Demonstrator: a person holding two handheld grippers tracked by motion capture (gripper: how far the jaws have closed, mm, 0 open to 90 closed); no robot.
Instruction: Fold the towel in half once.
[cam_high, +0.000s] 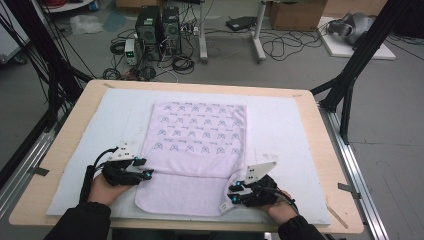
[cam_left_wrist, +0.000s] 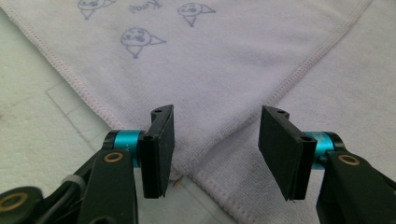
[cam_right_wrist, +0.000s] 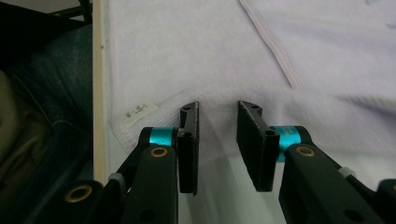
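A pale lilac towel (cam_high: 195, 145) with small printed figures lies on the white mat, its printed part folded over a plain lower layer. My left gripper (cam_high: 147, 174) sits at the towel's left edge. In the left gripper view it (cam_left_wrist: 217, 149) stands open, its jaws either side of the hemmed corner where the folded layer (cam_left_wrist: 224, 60) ends. My right gripper (cam_high: 231, 192) is at the towel's near right corner. Its jaws (cam_right_wrist: 218, 144) stand a little apart over a raised ridge of the towel (cam_right_wrist: 327, 56), with the white label (cam_right_wrist: 140, 111) just ahead on the left.
A white mat (cam_high: 280, 125) covers most of the wooden table (cam_high: 75, 120). The table's near edge (cam_right_wrist: 97, 93) runs close beside the right gripper, with the person's lap beyond it. Computers, cables and black frame legs stand on the floor past the far edge.
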